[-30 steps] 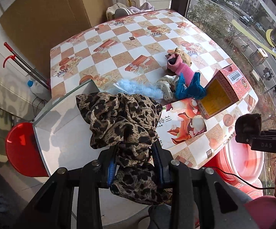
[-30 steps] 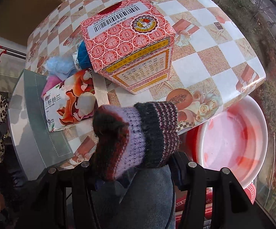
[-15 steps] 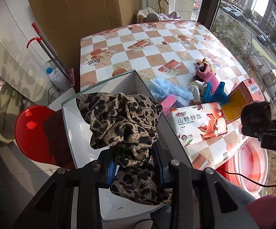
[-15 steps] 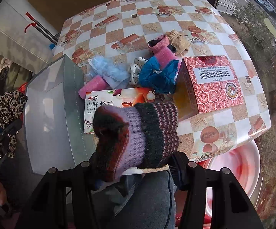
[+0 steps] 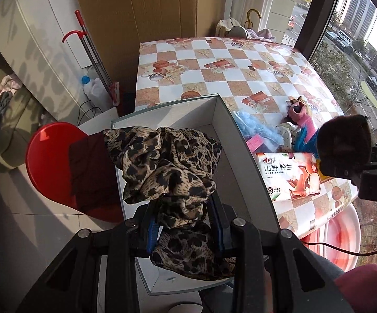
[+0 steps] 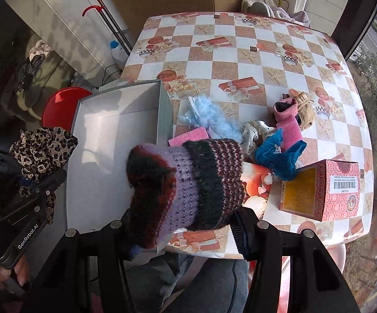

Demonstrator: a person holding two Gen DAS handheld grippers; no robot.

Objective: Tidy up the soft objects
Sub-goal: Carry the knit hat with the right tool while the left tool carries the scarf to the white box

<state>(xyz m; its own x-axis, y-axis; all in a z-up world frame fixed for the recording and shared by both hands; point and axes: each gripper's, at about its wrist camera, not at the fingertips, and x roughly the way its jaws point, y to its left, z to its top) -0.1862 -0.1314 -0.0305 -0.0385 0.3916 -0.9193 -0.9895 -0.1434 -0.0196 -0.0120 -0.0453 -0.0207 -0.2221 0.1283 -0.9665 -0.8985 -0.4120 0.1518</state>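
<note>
Checkered vinyl-covered worktop (image 6: 240, 60), near edge cut off. Open grey cardboard box (image 6: 105, 140), floor partly hidden by leopard-print fabric scarf (image 5: 167, 161) clamped in left gripper (image 5: 185, 224) fingers above it. Right gripper (image 6: 185, 237) fingers clamp striped purple-and-black knitted hat (image 6: 188, 182), one finger hidden, above the box's edge.
</note>
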